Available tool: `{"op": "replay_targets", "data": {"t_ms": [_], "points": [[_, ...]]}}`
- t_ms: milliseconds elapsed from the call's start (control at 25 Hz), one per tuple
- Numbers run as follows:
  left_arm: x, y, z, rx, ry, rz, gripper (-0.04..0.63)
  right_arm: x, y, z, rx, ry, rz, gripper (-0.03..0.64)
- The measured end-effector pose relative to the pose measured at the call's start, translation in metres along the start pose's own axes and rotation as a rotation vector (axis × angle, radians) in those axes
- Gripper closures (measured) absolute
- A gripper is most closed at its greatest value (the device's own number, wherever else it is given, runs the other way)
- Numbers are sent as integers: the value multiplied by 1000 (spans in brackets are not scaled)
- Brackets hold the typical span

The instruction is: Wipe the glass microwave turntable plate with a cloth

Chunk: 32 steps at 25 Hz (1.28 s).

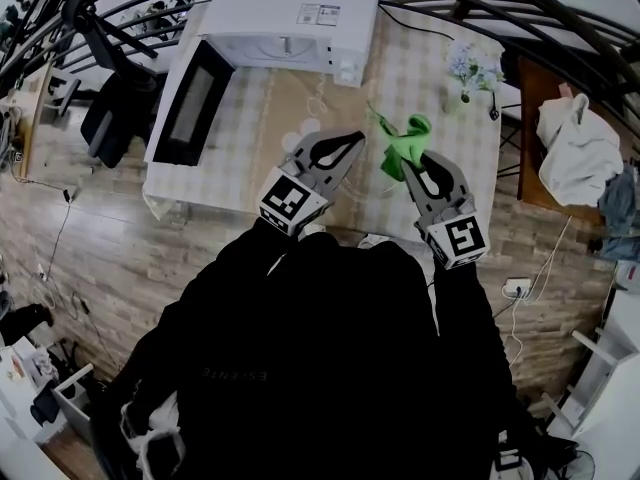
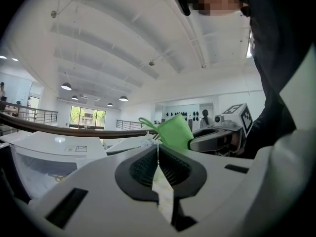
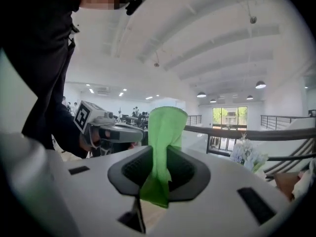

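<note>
**A:** Between the right gripper's [image 3: 158,174] jaws, what's there?

**B:** The green cloth [image 3: 165,132]. The jaws are clamped across its middle, so a fold stands up past the tips and a tail hangs back toward the camera. Gripped like that, it gives a loose pad to rub with.

**A:** And the left gripper [image 2: 159,174]?

**B:** Its jaws are pressed almost together on a thin pale edge. I take that for the glass plate [image 2: 158,154], pinched by its rim and seen edge-on. Clear glass shows little else, so that is a judgement.

**A:** Where is this, going by the microwave [image 1: 290,8]?

**B:** In front of it, on the person's side. Both grippers are raised over the near part of the table [image 1: 250,138] that the microwave stands on. The cloth is just beside the left gripper's tips, on the side away from the microwave's open door [image 1: 190,103].

**A:** Why hold the plate out there?

**B:** Probably so that one gripper steadies it off the table while the other reaches its faces.

**A:** Is the cloth on the glass?

**B:** It is close, but I cannot tell whether it touches. A rim pinch may twist under pressure, so light strokes seem wise.
</note>
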<state>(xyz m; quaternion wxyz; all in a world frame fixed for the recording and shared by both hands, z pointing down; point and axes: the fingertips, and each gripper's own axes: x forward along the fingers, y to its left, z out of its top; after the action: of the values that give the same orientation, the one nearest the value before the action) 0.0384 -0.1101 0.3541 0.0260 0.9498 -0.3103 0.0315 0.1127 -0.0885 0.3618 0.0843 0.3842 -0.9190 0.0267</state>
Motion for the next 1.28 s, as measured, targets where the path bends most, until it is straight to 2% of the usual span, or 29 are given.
{"op": "replay_targets", "data": {"t_ms": [160, 320, 1280], "points": [[1, -5, 9, 2, -21, -9, 572, -10, 1, 24, 16, -114, -31, 522], [1, -9, 20, 11, -46, -17, 572, -15, 1, 35, 2, -153, -54, 524], [10, -17, 27, 23, -55, -46, 572, -18, -6, 37, -1, -151, -60, 528]]}}
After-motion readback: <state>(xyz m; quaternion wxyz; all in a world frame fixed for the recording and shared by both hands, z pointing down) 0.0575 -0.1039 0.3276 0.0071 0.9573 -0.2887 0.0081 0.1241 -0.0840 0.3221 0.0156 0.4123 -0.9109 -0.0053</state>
